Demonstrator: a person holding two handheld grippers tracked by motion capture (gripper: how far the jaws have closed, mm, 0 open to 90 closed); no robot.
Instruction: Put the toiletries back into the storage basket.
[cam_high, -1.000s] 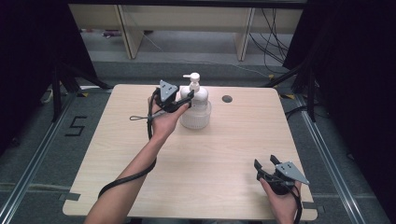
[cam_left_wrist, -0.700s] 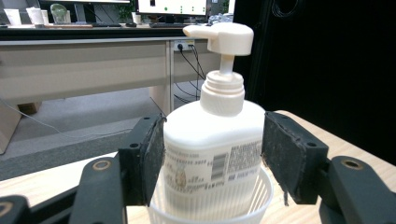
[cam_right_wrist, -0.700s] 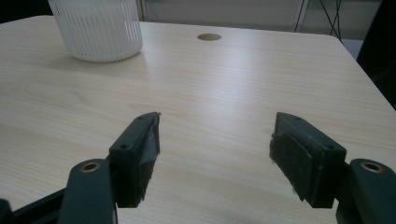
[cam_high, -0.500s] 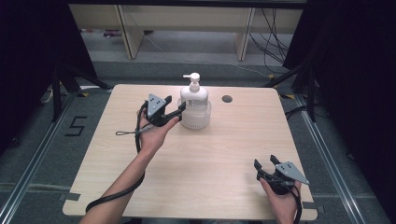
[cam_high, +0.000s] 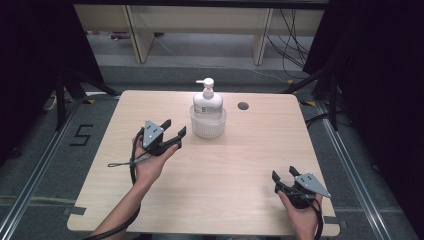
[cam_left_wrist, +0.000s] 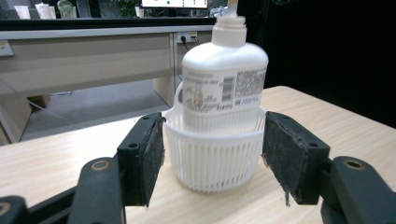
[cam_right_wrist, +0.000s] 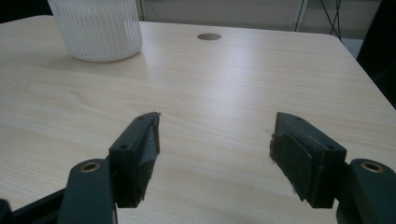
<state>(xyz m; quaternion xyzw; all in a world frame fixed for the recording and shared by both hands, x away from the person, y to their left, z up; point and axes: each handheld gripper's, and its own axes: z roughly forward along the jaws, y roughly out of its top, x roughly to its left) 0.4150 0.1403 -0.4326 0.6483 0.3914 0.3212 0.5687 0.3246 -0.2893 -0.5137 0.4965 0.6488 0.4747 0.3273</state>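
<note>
Item: white pump bottle, standing upright inside a white ribbed basket on the desk, near the middle of the far edge; a round cable hole lies just to the right of it in the desktop. Position of bottle and basket unchanged from a second ago. Item: left hand-held gripper, jaws spread and holding nothing. A second ago it was right against the left side of the basket, at the bottle's level; half a second ago it had come away to the left; now it sits farther toward the near-left part of the desk, apart from the basket, its jaws pointing up and right toward it. In the left gripper view the basket and bottle stand between the two black pads but beyond them, with bare desk showing on either side; no contact. The cable loops down from the left hand onto the desk. Item: right hand-held gripper, released, jaws wide apart, empty, held near the near-right corner of the desk, well apart from the basket; same place in all three moments. The right gripper view shows bare wood between its pads, the basket at the far left.
</note>
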